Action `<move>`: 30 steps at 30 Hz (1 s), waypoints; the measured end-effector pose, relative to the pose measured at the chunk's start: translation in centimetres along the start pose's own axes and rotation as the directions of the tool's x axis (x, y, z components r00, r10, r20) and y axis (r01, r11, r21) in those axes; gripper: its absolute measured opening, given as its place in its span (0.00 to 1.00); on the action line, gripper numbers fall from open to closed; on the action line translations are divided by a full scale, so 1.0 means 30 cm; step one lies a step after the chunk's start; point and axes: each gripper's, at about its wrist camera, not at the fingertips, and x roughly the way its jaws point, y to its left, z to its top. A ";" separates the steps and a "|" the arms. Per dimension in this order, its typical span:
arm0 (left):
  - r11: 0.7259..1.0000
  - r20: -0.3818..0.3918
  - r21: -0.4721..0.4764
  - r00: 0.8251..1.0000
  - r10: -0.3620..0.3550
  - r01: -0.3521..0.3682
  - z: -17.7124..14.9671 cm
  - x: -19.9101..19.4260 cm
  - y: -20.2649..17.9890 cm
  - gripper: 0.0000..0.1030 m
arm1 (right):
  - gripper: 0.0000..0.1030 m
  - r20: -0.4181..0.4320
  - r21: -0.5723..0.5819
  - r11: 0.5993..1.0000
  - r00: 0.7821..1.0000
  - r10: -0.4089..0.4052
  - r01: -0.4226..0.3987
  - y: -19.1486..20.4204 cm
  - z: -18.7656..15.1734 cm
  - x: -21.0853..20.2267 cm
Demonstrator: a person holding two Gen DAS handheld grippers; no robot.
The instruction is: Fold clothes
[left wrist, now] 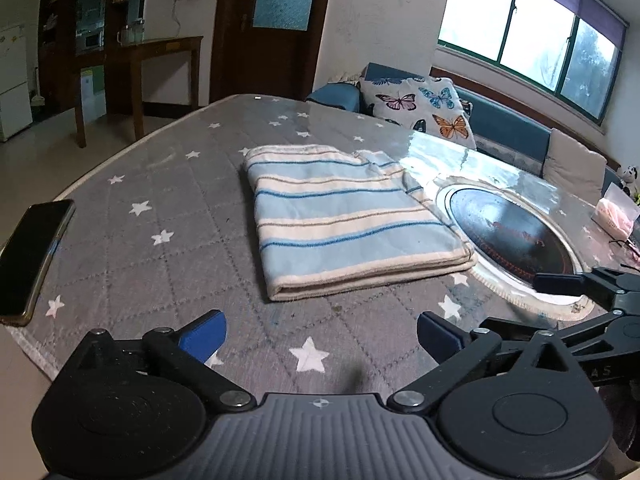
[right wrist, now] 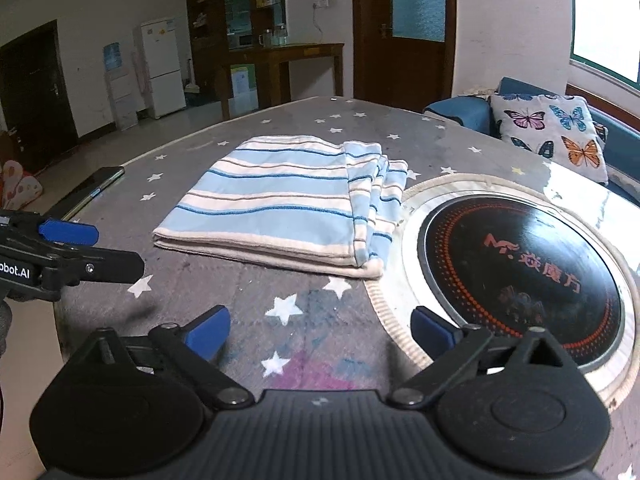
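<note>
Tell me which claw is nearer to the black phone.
Left. The left claw hangs open near the table edge, with the phone just to its left. The right claw is open beside the round cooktop, farther away.

A tabletop [left wrist: 192, 240] covered in grey quilted cloth with white stars is filling the middle of both views. A folded blue-and-cream striped garment [left wrist: 344, 220] is lying at its centre, touching the pale rim of a round black cooktop [right wrist: 520, 276] at right, while a dark phone [left wrist: 32, 256] is resting at the left edge.
</note>
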 end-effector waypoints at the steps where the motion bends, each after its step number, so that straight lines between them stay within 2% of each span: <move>1: 1.000 -0.004 0.001 1.000 0.004 -0.004 -0.003 -0.001 -0.002 1.00 | 1.00 0.001 0.001 1.000 1.000 -0.005 0.005 0.004 -0.002 -0.003; 10: 0.999 -0.025 -0.003 0.999 0.038 -0.038 -0.032 -0.008 -0.021 1.00 | 1.00 0.004 0.032 0.999 0.999 -0.038 0.038 0.017 -0.020 -0.022; 20: 0.998 -0.048 -0.012 0.997 0.068 -0.068 -0.058 -0.019 -0.037 1.00 | 1.00 0.010 0.067 0.997 0.999 -0.040 0.039 0.030 -0.053 -0.042; 30: 0.995 -0.043 0.019 0.994 0.101 -0.100 -0.075 -0.043 -0.070 1.00 | 1.00 0.007 0.093 0.995 0.999 -0.037 0.036 0.034 -0.088 -0.055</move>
